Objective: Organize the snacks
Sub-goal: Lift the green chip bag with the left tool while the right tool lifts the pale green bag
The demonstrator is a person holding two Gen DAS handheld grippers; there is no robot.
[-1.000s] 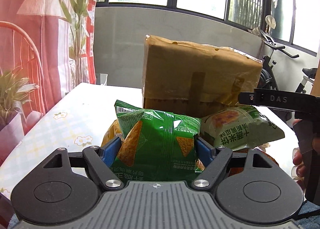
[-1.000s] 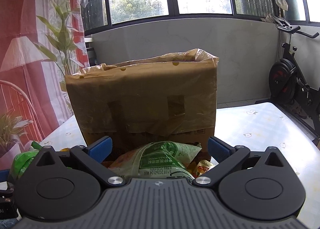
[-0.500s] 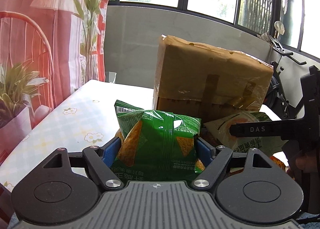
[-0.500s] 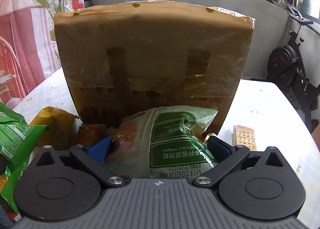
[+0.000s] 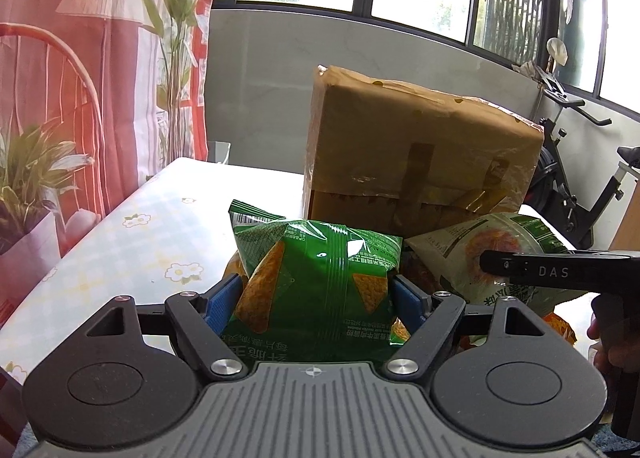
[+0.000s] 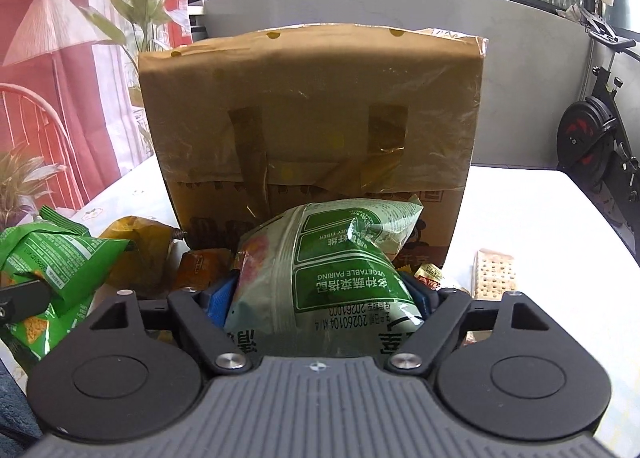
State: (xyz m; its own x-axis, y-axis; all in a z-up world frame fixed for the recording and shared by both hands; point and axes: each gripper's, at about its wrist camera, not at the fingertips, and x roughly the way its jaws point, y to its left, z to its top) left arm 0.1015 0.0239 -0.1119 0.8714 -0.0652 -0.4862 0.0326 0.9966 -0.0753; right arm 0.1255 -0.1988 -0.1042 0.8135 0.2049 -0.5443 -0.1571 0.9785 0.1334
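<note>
Left tool (image 5: 316,300): clamped on dark green chip bag with orange triangles (image 5: 320,282), blue pads pressing both sides, bag held above table.
Right tool (image 6: 320,298): clamped on pale green foil snack bag (image 6: 332,270), printed side up.
Loose snacks: small orange packet (image 6: 202,268), clear-wrapped cracker pack (image 6: 493,274) lying on table.
Table (image 5: 132,238): white cloth, flower print.
Box (image 6: 312,129): tall brown cardboard box wrapped in tape, just behind both bags.
</note>
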